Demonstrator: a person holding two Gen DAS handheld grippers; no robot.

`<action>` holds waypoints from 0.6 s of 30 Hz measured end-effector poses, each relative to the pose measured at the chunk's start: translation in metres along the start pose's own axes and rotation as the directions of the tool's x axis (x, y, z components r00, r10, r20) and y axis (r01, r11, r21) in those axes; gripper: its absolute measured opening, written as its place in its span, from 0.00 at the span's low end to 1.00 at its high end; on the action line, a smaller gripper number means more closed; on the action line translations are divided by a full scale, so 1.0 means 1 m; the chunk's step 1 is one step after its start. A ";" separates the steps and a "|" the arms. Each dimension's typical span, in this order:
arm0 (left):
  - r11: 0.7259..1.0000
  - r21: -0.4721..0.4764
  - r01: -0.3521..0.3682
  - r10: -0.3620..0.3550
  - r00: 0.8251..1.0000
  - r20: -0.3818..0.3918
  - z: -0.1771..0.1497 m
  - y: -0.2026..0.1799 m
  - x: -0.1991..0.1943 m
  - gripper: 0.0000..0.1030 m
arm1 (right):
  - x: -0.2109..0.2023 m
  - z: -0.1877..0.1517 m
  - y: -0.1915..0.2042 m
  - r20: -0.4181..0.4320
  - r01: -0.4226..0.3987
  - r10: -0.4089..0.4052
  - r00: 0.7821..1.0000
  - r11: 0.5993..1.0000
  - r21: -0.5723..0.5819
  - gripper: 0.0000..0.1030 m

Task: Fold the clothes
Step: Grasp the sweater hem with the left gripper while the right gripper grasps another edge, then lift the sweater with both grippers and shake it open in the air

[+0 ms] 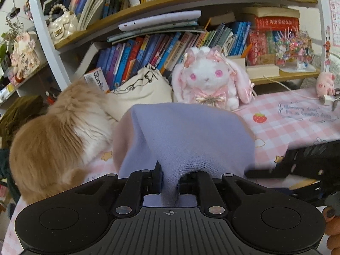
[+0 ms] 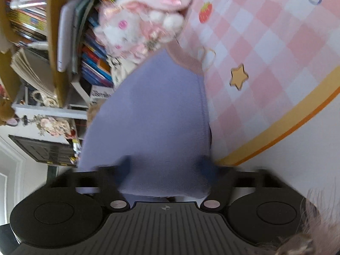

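1. Both grippers are working the same garment: your left gripper (image 1: pixel 169 182) is pinching a bunched fold of the soft lavender knit garment with a dusty-pink band (image 1: pixel 182 131), its jaws drawn nearly together on the cloth.
2. Your right gripper (image 2: pixel 164 174), rolled well onto its side, is showing the lavender cloth between its fingers. That view is blurred, so I am judging the pads to be pressing on it rather than seeing it cleanly.
3. You are holding the garment lifted off the pink-and-white checked tablecloth with strawberry and star prints (image 1: pixel 282 127), draped forward from both grips, with the pink band at its far edge.
4. Just beyond on your left, a fluffy ginger-and-white cat (image 1: pixel 55 131) is sitting close beside the cloth, and could get under the fold.
5. Farther back, a white-and-pink plush rabbit (image 1: pixel 209 78) and a cream canvas tote bag (image 1: pixel 142 89) are resting against the crowded wooden bookshelf (image 1: pixel 191 2).
6. Judging progress: you are only starting a fold; no flat, finished fold is showing yet, so laying down and squaring remain.
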State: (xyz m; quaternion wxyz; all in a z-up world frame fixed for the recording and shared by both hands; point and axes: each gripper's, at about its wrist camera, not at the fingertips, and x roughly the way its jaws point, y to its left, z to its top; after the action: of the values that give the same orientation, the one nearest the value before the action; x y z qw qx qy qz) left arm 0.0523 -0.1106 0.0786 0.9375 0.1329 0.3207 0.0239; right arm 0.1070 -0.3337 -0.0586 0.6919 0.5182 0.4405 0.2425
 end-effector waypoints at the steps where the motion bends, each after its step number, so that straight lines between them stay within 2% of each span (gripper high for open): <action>1: 1.000 0.018 -0.004 0.004 1.000 0.001 -0.001 -0.001 -0.002 0.11 | 0.000 -0.001 0.000 -0.024 -0.023 0.023 0.999 1.000 0.005 0.05; 3: 0.998 0.065 -0.016 0.016 1.000 0.001 -0.003 -0.004 -0.007 0.11 | -0.004 -0.004 0.002 -0.064 -0.090 0.090 0.994 0.996 0.004 0.02; 7: 0.988 0.150 -0.042 0.036 0.998 0.042 -0.008 -0.008 -0.021 0.11 | -0.038 0.005 0.027 -0.010 -0.234 0.234 0.972 0.970 -0.062 0.02; 9: 0.983 0.174 -0.051 0.037 0.996 0.080 -0.009 -0.009 -0.032 0.11 | -0.058 0.012 0.042 0.026 -0.310 0.314 0.949 0.946 -0.099 0.02; 11: 0.977 0.203 -0.059 0.032 0.991 0.133 -0.007 -0.010 -0.046 0.11 | -0.079 0.022 0.062 0.078 -0.387 0.400 0.913 0.911 -0.141 0.02; 12: 0.973 0.221 -0.067 0.032 0.987 0.158 -0.006 -0.011 -0.052 0.11 | -0.088 0.028 0.073 0.102 -0.403 0.422 0.901 0.900 -0.167 0.02; 13: 0.973 0.222 -0.065 0.028 0.986 0.167 -0.004 -0.011 -0.054 0.11 | -0.096 0.034 0.084 0.127 -0.396 0.423 0.897 0.897 -0.195 0.02; 14: 0.973 0.223 -0.064 0.024 0.984 0.175 0.000 -0.011 -0.055 0.11 | -0.104 0.040 0.094 0.150 -0.373 0.411 0.899 0.899 -0.228 0.03; 16: 0.980 0.193 -0.051 0.016 0.984 0.180 0.006 -0.008 -0.055 0.11 | -0.114 0.043 0.105 0.172 -0.279 0.338 0.925 0.913 -0.298 0.04; 18: 0.991 0.127 -0.027 0.005 0.985 0.171 0.014 -0.001 -0.051 0.11 | -0.111 0.042 0.098 0.137 -0.230 0.275 0.952 0.933 -0.278 0.05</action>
State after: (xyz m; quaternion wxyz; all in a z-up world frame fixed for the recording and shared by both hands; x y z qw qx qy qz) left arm 0.0205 -0.1210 0.1191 0.9506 0.1976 0.2393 -0.0007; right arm 0.0999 -0.4085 0.0757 0.7522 0.4949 0.2726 0.3391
